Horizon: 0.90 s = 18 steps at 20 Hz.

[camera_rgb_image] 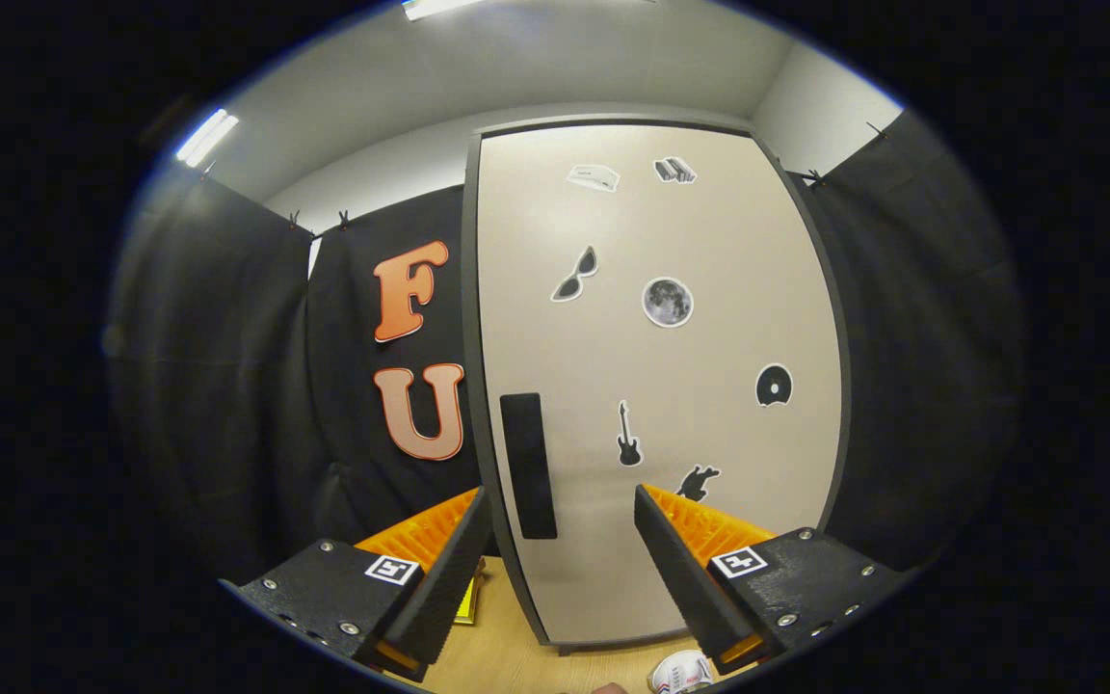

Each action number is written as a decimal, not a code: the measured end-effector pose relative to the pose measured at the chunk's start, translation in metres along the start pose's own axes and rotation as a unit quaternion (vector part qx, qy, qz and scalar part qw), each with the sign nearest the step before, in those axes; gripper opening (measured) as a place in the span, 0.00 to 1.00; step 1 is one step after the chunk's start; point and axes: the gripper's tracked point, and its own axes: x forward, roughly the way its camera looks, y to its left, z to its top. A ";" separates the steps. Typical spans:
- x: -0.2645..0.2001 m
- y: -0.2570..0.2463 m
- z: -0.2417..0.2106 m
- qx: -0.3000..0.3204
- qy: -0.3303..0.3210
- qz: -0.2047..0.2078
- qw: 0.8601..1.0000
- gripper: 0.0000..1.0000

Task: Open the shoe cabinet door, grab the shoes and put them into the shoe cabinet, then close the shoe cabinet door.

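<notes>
Shoe cabinet door (656,386), closed: pale panel, dark frame, black vertical handle (527,465), small stickers. Gripper (563,525) open, empty, fingers flanking the handle's lower end. White shoe (682,671) on wooden floor (507,665) below.

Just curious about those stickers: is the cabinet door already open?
No, the shoe cabinet door sits flush in its dark frame, with the open gripper just ahead of its black handle.

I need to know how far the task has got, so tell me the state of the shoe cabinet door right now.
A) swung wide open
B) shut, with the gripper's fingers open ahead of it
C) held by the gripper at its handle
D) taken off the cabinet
B: the shoe cabinet door sits flush in its frame, and the gripper is open in front of it, its fingers either side of the dark handle without touching it.
</notes>
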 end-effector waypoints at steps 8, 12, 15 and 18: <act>0.050 0.018 -0.006 -0.013 -0.013 0.011 1.000 0.95; 0.069 0.021 -0.015 -0.017 -0.006 0.008 1.000 0.90; 0.080 0.021 -0.020 -0.035 -0.002 -0.003 0.999 0.80; 0.091 0.028 -0.025 -0.037 0.006 0.005 0.999 0.69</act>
